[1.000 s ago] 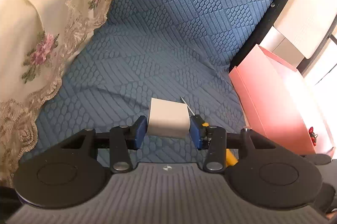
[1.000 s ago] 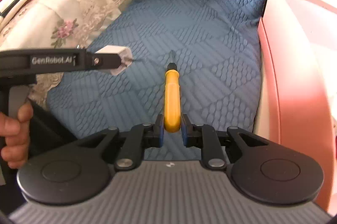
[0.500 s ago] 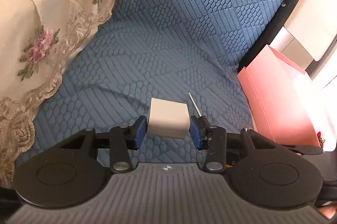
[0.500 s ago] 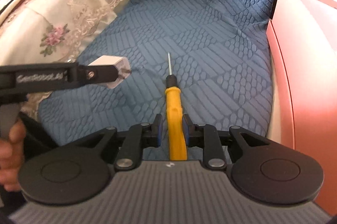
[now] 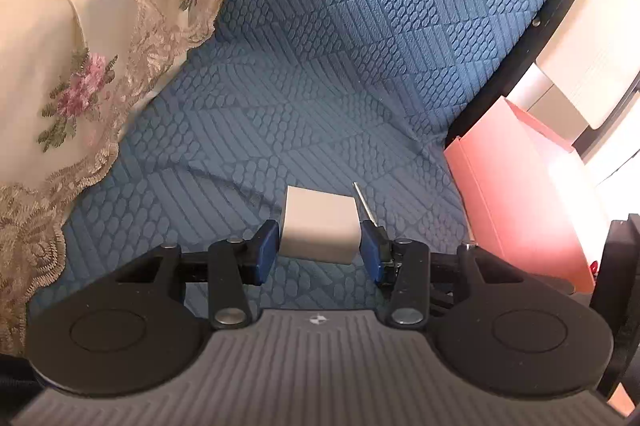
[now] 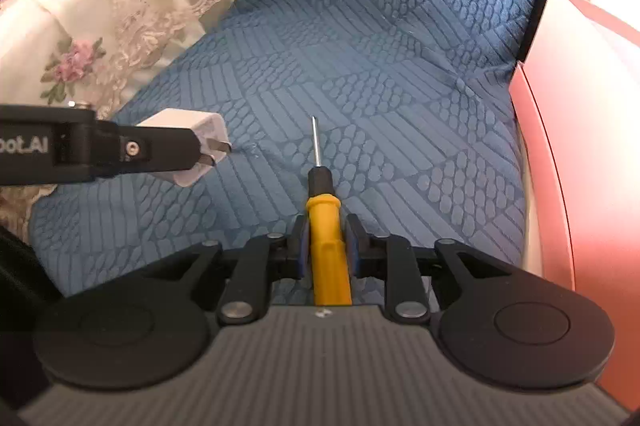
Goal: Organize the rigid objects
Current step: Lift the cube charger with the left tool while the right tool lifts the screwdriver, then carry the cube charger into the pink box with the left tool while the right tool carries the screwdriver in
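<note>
My left gripper (image 5: 319,250) is shut on a white plug-in charger (image 5: 320,226) and holds it above the blue quilted seat cushion (image 5: 320,65). The charger (image 6: 200,141) with its metal prongs also shows at the left of the right wrist view, held by the left gripper's fingers (image 6: 160,155). My right gripper (image 6: 326,246) is shut on a yellow-handled screwdriver (image 6: 326,238), its thin shaft pointing forward over the cushion. The shaft tip (image 5: 362,201) shows just right of the charger in the left wrist view.
A pink box (image 6: 580,165) stands along the cushion's right side and also shows in the left wrist view (image 5: 520,193). A cream floral lace cloth (image 5: 80,45) drapes over the left. The black chair frame (image 5: 540,21) runs behind the cushion.
Both grippers have drawn back and lifted a little with their objects. The screwdriver sits deeper between the right fingers, with more of its shaft showing ahead.
</note>
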`<state>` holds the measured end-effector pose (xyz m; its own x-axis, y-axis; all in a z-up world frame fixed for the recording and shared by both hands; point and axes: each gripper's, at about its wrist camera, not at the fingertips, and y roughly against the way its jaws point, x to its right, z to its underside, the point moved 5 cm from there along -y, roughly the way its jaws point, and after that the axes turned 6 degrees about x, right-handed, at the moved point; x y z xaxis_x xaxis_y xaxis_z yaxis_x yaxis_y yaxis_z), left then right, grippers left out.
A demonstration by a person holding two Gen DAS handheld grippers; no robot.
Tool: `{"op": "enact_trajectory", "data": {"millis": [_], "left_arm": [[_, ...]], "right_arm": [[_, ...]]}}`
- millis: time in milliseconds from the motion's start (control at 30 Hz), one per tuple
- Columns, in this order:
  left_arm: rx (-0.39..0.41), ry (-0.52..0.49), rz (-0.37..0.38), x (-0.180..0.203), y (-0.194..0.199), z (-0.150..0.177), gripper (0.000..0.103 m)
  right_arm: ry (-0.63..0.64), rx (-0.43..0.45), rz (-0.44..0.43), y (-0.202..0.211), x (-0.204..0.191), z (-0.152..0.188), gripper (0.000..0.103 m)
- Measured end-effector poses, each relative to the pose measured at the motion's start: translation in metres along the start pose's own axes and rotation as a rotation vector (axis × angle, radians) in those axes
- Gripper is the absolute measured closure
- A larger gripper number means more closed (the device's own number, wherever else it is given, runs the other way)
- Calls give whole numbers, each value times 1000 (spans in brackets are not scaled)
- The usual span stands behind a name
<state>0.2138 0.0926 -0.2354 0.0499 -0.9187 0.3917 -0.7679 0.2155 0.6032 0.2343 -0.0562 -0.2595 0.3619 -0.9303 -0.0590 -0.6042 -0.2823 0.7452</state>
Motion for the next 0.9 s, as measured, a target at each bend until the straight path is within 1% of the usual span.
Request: {"op": "enact_trajectory", "data": {"millis": [167,300,367,467,633,800,900], "left_arm": [[1,5,7,0,1,0,53],[6,29,25,-3,6,-2,53],[13,30,30,-3,8,-4,53],[22,17,27,-1,13,-4,53],[17,-7,35,4,18,-2,53],[18,-32,43,18,23,1,53],[35,-30,47,31,32,-3,53]], "right_arm": [[9,-28,48,3,-4,-1,82],[3,-38,52,11,-4,-2,82],[8,-34,52,20,-4,-3,82],[33,-22,74,32,-4,-3,82],[-58,-10,67,46,11,0,82],[-100,25,56,67,25,-3,82],[-110,49,45,82,31,-8,82]]}}
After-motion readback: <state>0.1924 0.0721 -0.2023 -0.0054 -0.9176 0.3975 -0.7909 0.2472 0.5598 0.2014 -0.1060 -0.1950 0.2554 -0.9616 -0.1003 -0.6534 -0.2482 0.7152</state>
